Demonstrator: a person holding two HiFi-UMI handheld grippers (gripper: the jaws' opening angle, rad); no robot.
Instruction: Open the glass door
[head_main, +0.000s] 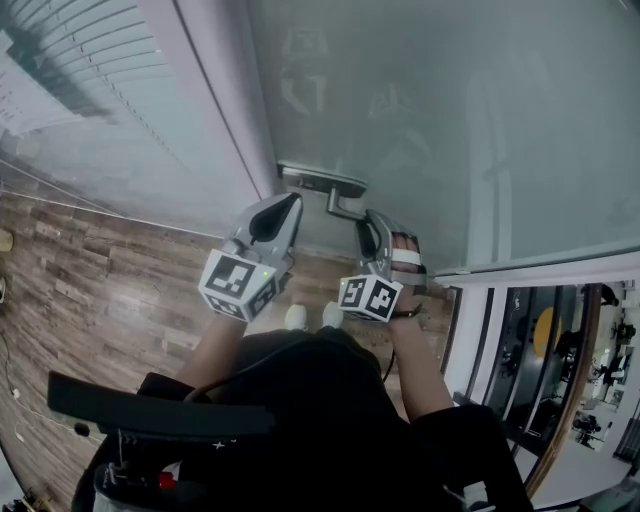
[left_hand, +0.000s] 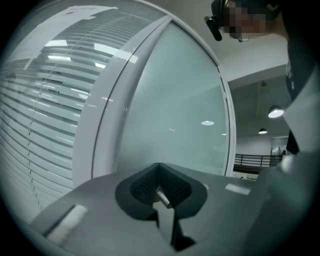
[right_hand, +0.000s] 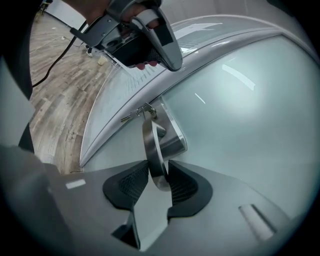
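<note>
Your glass door (head_main: 450, 120) is a large frosted pane of pale grey-green colour, and it seems to stand shut against the light frame at its left edge. Its handle (right_hand: 151, 145) is a flat lever of brushed metal on a rectangular metal plate, close to that edge of the pane. The rounded free end of the lever lies between the dark pads of your right gripper (right_hand: 159, 175), which close on it from both sides.

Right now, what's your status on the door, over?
Right gripper closed on the door handle. Left gripper shut, empty, beside it. Glass door looks closed. Nothing blocking.
</note>
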